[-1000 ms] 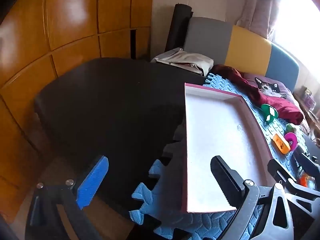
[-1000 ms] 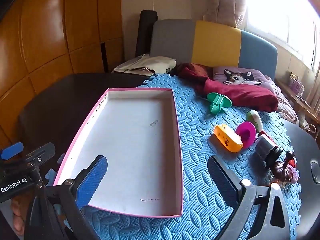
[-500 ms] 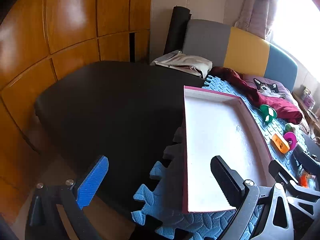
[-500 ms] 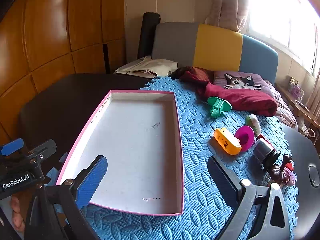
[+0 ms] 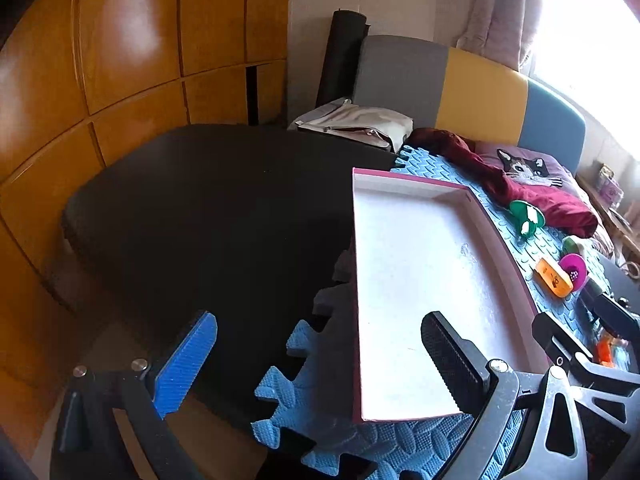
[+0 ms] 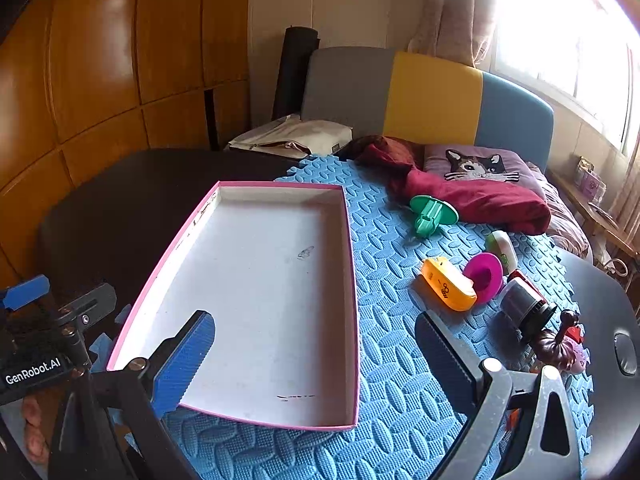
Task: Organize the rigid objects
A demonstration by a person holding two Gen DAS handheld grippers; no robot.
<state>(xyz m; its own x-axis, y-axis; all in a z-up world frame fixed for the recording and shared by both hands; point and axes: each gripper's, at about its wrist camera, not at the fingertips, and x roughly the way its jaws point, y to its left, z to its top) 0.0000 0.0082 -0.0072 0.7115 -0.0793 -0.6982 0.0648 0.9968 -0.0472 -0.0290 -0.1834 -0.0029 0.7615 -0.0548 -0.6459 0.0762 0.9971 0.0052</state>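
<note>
Both released tools (image 5: 320,364) (image 6: 316,356) rose slightly; one pink tray (image 6: 352,280), one orange toy (image 6: 448,286).

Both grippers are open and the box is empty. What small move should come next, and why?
Probably move the right gripper forward and right toward the orange toy. It is the nearest loose item on the mat, the pink box holds nothing, and the jaws stand open.

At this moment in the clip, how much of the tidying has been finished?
Nothing done yet: the pink-rimmed box holds no objects. Both the left gripper and right gripper are open and hold nothing. Still loose on the blue mat: green toy, orange piece, magenta disc, grey cylinder.
</note>
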